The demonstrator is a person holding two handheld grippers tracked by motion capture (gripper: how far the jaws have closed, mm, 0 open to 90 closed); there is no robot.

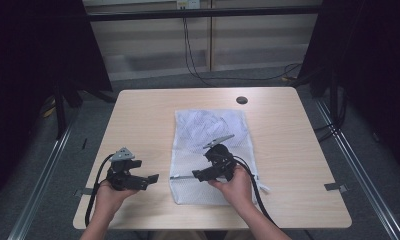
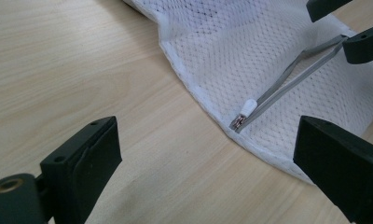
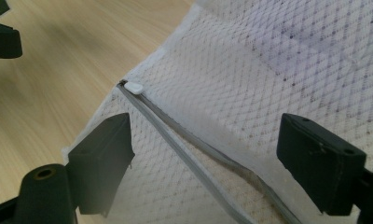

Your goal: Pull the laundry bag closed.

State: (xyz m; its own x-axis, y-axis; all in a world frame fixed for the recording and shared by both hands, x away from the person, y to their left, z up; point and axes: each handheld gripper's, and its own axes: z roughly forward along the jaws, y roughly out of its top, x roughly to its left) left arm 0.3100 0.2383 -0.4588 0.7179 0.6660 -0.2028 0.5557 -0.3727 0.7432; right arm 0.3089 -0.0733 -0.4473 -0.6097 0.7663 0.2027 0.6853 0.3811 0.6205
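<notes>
A white mesh laundry bag [image 1: 208, 135] lies flat in the middle of the wooden table [image 1: 138, 115]. Its grey zipper [image 3: 189, 149] runs across the bag's near part, and the white zipper pull [image 2: 247, 107] [image 3: 134, 87] sits at the bag's left edge. My left gripper [image 1: 150, 178] is open over bare wood just left of the bag, jaws aimed at the pull. My right gripper [image 1: 198, 175] is open above the zipper, nothing between its jaws. In the left gripper view the bag [image 2: 268, 60] fills the upper right, with the right gripper's jaw tips [image 2: 362, 44] at the far corner.
A round black grommet [image 1: 242, 100] sits in the table's far right part. Cables hang behind the table near the wall [image 1: 198, 60]. Black curtains flank both sides. Bare wood surrounds the bag on the left and right.
</notes>
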